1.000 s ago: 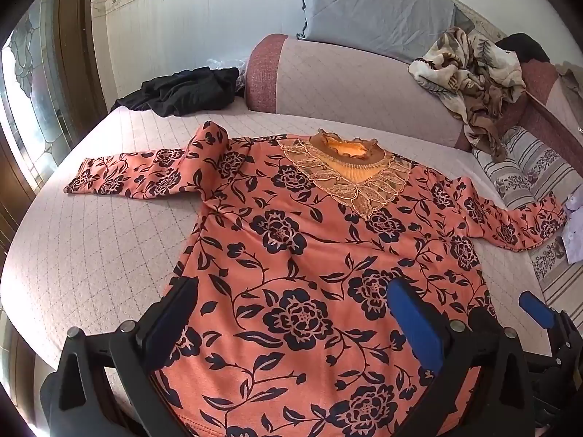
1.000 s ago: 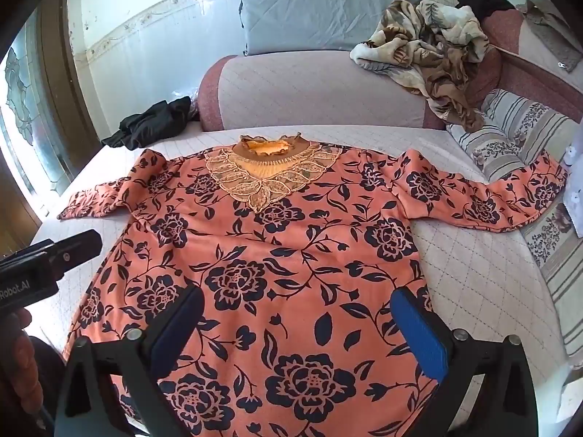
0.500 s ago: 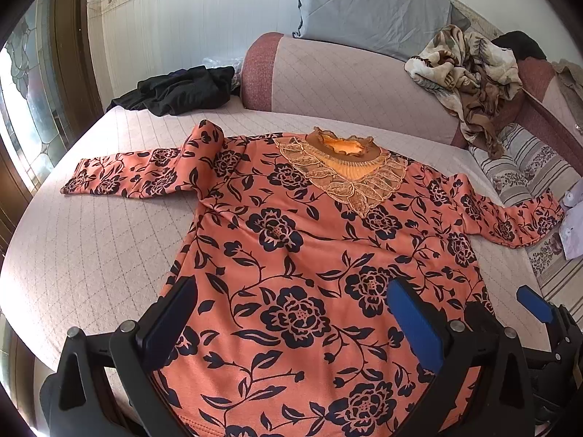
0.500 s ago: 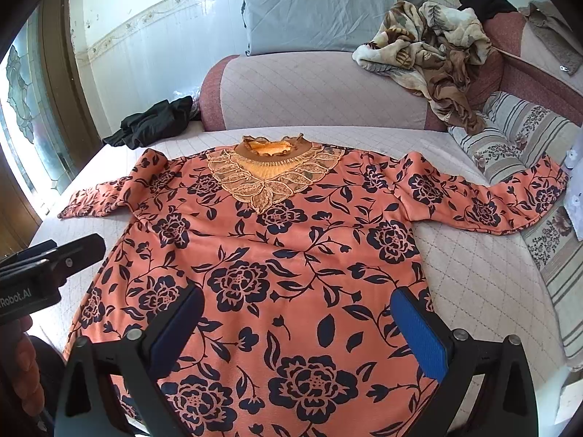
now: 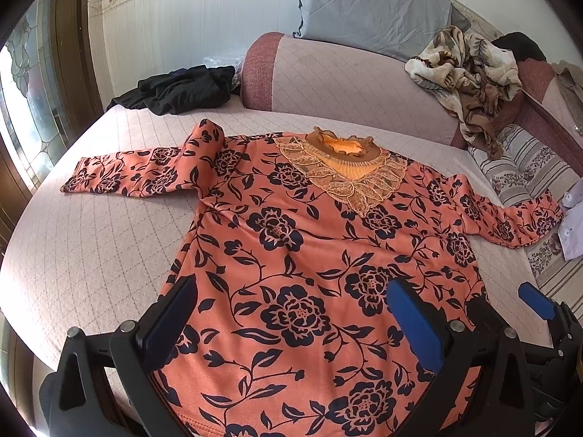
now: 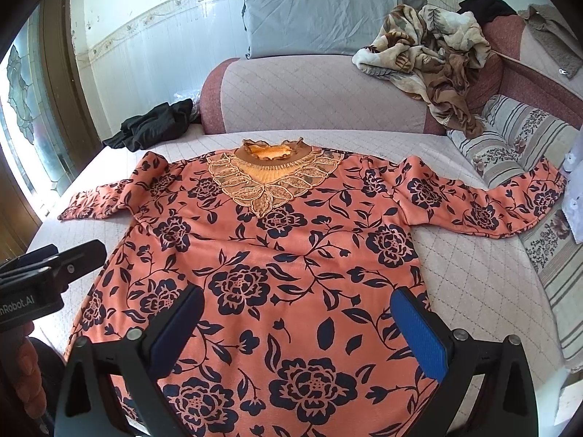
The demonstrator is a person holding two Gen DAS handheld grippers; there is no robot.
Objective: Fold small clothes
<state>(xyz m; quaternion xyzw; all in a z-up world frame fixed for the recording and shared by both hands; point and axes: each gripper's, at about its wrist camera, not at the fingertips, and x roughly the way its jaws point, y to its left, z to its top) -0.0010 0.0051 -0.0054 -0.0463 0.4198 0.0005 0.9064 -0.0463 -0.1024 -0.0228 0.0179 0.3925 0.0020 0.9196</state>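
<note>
Sweater (image 5: 320, 255) in orange with dark flowers is lying face up and spread flat on the quilted bed (image 5: 94, 247), sleeves out to both sides, collar (image 5: 342, 145) toward the bolster (image 5: 349, 83). Since a second ago almost nothing is changing (the views are only drifting slightly), so no fold is being started yet. Left gripper (image 5: 291, 313) and right gripper (image 6: 297, 320) are both hovering over the hem end of the sweater, jaws spread wide, holding nothing.
</note>
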